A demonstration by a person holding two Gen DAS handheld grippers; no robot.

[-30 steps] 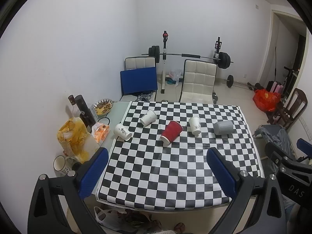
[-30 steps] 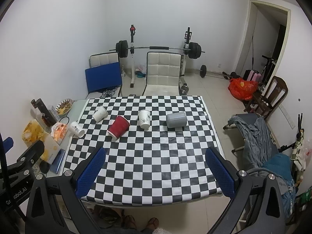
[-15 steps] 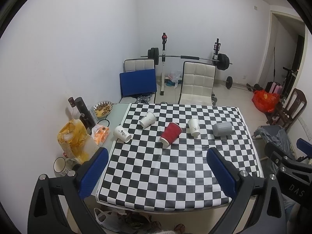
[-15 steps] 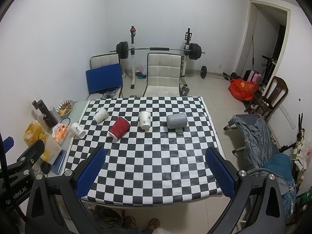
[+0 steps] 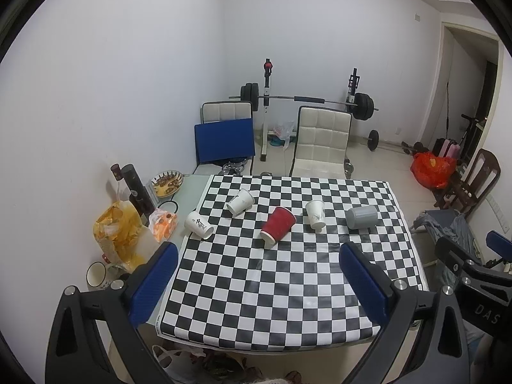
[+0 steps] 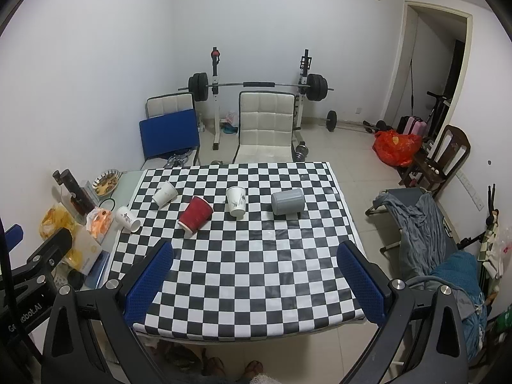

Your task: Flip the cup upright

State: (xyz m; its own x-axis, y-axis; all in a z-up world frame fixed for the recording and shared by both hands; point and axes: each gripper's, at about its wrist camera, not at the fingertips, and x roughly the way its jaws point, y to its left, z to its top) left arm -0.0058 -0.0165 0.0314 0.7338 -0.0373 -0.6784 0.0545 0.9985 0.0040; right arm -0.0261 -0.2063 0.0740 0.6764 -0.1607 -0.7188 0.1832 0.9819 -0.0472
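Observation:
Several cups lie on their sides across the far half of the checkered tablecloth (image 5: 288, 288): a white printed cup (image 5: 199, 225) at the left edge, a white cup (image 5: 240, 203), a red cup (image 5: 277, 227), a white cup (image 5: 316, 214) and a grey cup (image 5: 362, 217). In the right wrist view they show as white (image 6: 127, 219), white (image 6: 164, 194), red (image 6: 195, 215), white (image 6: 236, 201) and grey (image 6: 287, 202). My left gripper (image 5: 256, 280) and right gripper (image 6: 256, 280) are both open and empty, held high above the table's near edge.
Left of the cloth stand dark bottles (image 5: 137, 188), a snack bowl (image 5: 167, 183), a yellow bag (image 5: 119, 235), an orange packet (image 5: 163, 224) and a mug (image 5: 96, 274). Chairs (image 5: 323, 140) and a barbell rack (image 5: 304, 99) stand behind. A cot with clothes (image 6: 425, 224) is on the right.
Both grippers have risen and drawn back a little, so the table looks slightly smaller. The cups have not moved.

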